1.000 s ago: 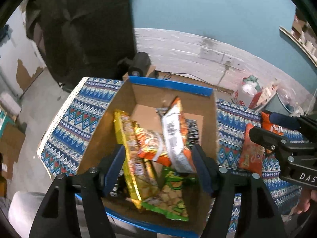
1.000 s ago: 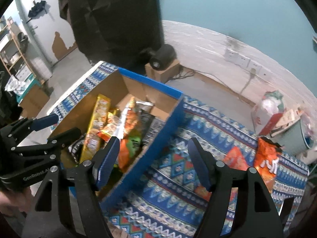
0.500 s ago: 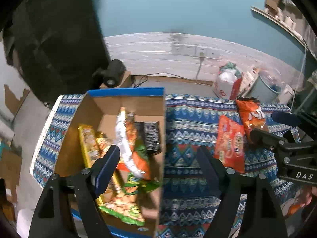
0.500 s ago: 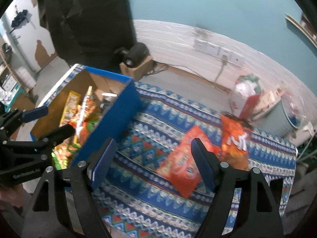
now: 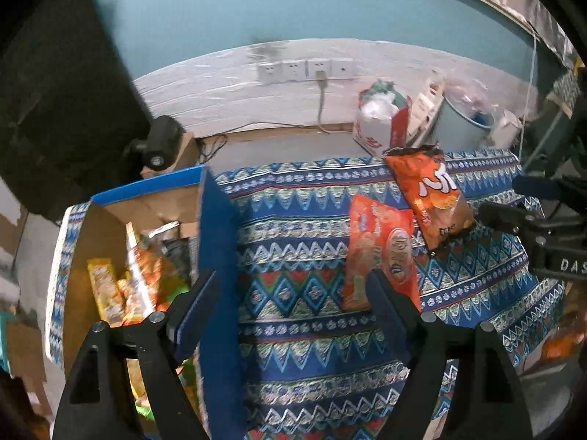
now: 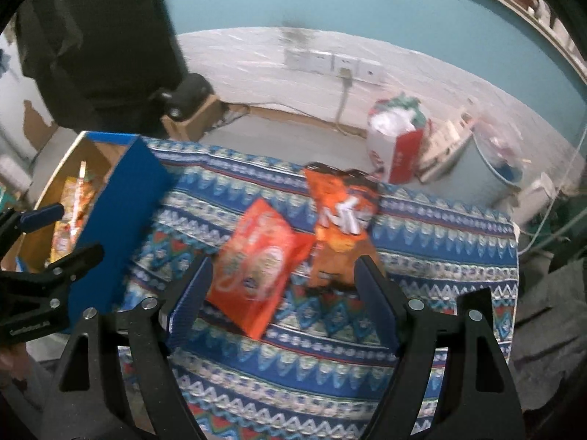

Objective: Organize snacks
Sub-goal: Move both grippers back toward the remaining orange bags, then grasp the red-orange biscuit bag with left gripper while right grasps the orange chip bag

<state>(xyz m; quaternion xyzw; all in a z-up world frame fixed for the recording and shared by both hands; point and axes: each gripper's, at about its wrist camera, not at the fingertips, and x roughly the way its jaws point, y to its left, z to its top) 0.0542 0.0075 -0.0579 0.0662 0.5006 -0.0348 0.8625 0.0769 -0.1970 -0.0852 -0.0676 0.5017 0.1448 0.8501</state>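
The left tongs are wide open and hold nothing, above the patterned table beside the blue-walled cardboard box. The right tongs are also wide open and empty, positioned over two loose snacks. The flat orange packet lies on the table between the box and the orange chip bag; the two bags overlap at one edge. The box sits at the table's left end and contains several snack packets, standing on edge.
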